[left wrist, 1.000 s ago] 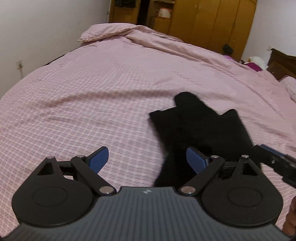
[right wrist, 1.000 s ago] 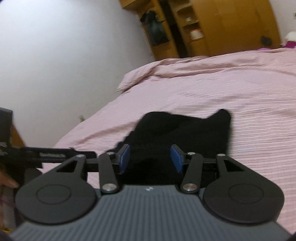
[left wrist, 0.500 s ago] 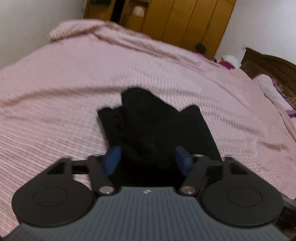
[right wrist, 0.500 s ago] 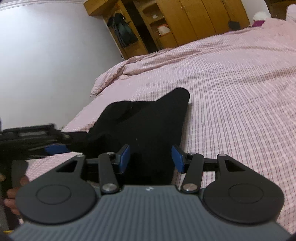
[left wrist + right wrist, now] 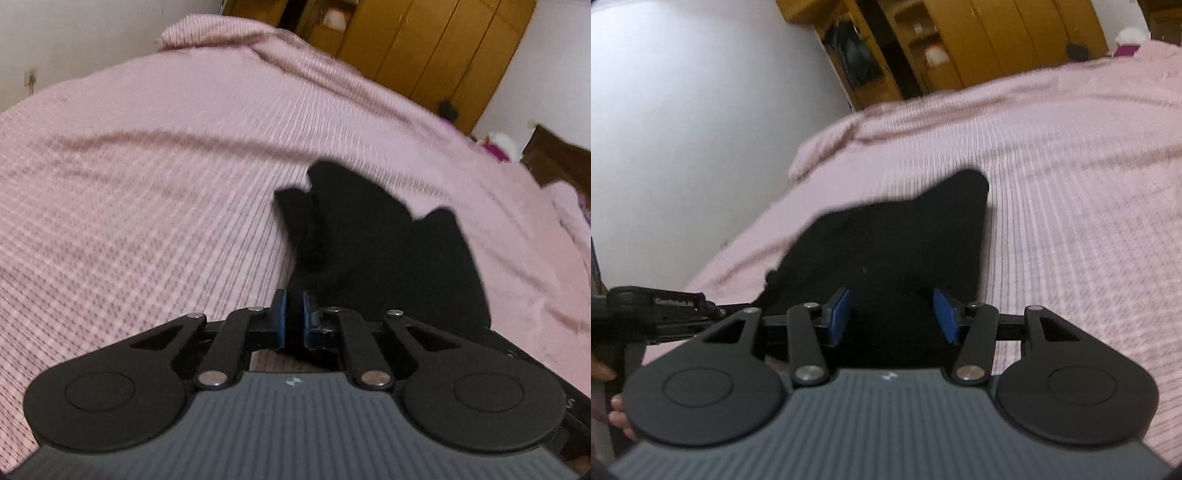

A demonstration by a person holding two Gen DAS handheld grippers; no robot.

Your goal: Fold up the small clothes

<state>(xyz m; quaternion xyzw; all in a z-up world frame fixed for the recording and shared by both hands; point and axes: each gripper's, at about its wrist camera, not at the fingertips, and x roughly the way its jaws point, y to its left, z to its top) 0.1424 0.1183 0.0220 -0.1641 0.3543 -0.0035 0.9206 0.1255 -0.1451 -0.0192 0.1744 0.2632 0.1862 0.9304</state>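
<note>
Already the left claw (image 5: 294, 314) has just pinched shut on the near left edge of one black garment (image 5: 373, 251) lying on the pink bed (image 5: 147, 184), likely to lift that side for folding. Further right, the right claw (image 5: 892, 314) stands half-open astride its near edge, gripping nothing yet.

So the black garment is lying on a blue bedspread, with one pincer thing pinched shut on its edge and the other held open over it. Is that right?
Not quite: the bedspread is pink, not blue, as the left wrist view shows. The rest holds: the left gripper is pinched shut on the black garment at its near edge, and the right gripper is open over it.
</note>
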